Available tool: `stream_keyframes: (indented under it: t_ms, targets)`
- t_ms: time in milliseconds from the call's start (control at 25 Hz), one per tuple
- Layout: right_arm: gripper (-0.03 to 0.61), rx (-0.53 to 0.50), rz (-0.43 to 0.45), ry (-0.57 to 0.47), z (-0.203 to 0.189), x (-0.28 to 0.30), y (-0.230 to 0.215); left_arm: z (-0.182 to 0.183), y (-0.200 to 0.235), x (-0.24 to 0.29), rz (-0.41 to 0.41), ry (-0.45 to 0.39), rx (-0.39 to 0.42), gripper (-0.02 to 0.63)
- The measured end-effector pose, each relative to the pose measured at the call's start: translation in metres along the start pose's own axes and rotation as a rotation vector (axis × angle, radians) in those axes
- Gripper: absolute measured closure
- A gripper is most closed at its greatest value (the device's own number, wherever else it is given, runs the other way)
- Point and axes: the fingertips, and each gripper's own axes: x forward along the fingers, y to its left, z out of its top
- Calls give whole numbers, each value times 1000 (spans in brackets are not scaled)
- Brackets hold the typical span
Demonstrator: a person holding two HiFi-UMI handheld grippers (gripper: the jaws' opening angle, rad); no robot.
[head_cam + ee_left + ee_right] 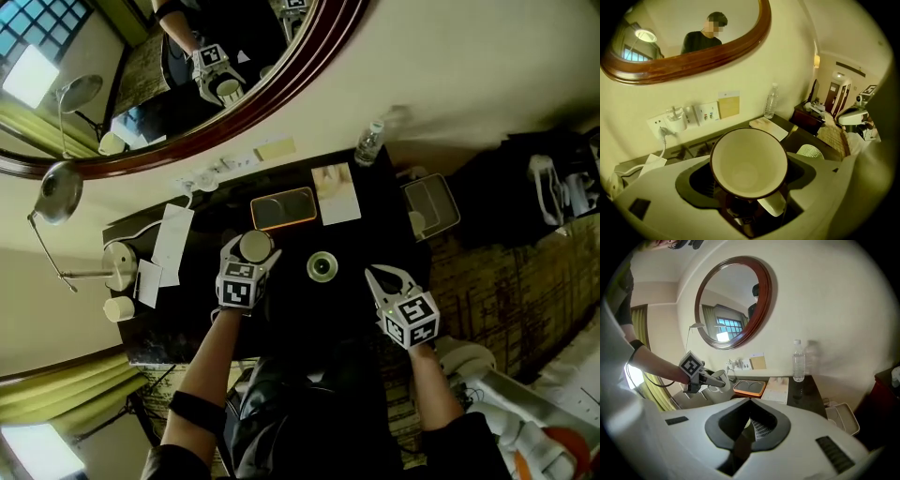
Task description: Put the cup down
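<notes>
Carry step: left gripper (251, 258), jaws wide & clamped on white cup (749, 164) centre-left over dark desk (375, 225), needs lowering, prob. beside round dish (322, 266), then release; right gripper (382, 277) jaws pressed together, empty.

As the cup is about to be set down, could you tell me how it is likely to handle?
The cup looks like glazed ceramic, so probably rigid, fairly heavy and chippable on the hard desk. Its smooth wall may slip in the left tool. It appears empty, so nothing should spill.
</notes>
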Motion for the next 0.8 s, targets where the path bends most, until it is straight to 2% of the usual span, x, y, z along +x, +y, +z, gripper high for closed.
stream_keyframes:
  t_ms: [120,440,800]
  targets:
    - [568,-20,14,-4,3,-1,0,-6,-7,-5,9,-24,-11,209]
    - [568,-54,47,16,6,-6,5,-48,-34,-19,12,34,-71,209]
    - [568,-74,61,29,7,-12,7,-90,-40,-17,29,79,-62,209]
